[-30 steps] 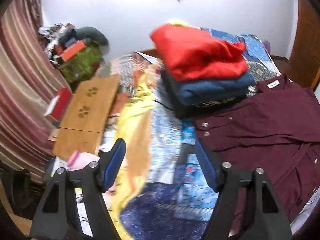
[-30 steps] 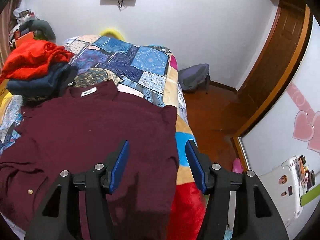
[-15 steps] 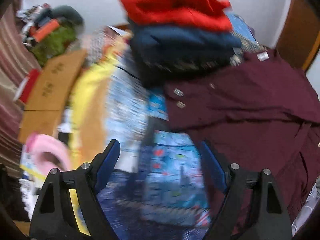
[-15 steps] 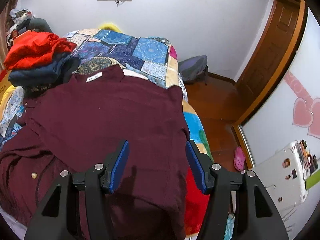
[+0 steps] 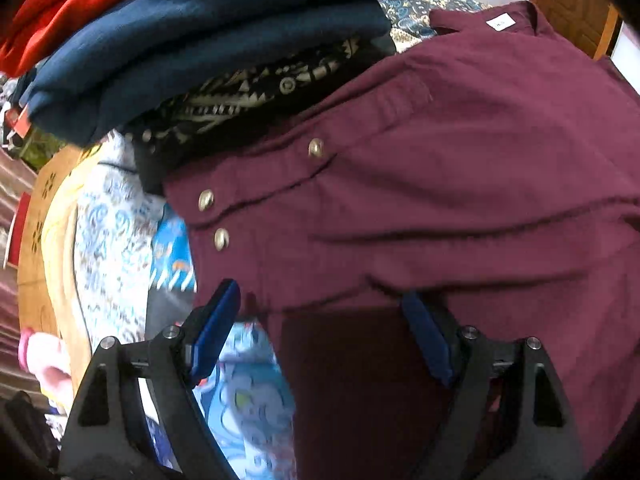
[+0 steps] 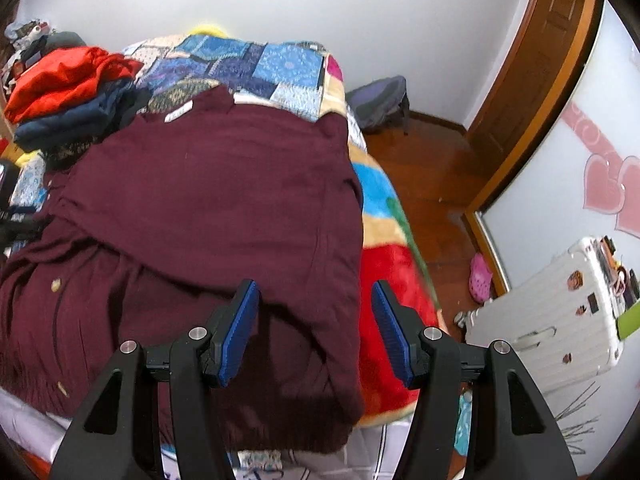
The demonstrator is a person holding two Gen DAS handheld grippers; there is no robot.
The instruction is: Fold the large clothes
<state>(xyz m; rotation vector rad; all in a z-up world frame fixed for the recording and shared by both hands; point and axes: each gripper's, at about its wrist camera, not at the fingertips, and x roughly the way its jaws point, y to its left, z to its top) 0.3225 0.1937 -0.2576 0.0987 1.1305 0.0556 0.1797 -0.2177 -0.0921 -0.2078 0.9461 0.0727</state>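
A large maroon shirt point(image 5: 460, 160) with metal snap buttons lies spread flat on the bed, its white neck label at the far end. My left gripper point(image 5: 320, 320) is open and low over the shirt's left edge by the buttons, one finger over the quilt and the other over maroon cloth. In the right wrist view the same shirt point(image 6: 220, 200) covers the near half of the bed. My right gripper point(image 6: 316, 320) hangs open above its lower right part, close to the bed's edge. Neither pair of pads presses on cloth.
A stack of folded clothes point(image 5: 200, 40), red on navy on black patterned, sits just left of the shirt's collar. The patchwork quilt point(image 6: 260, 64) covers the bed. A low wooden table point(image 5: 36, 240) lies left; right of the bed stand a white suitcase point(image 6: 560, 312), a backpack point(image 6: 380, 100) and a door point(image 6: 540, 80).
My left gripper has dropped and closed in on the shirt's buttoned left edge, its jaws a little wider. The right gripper has sunk slightly toward the shirt.
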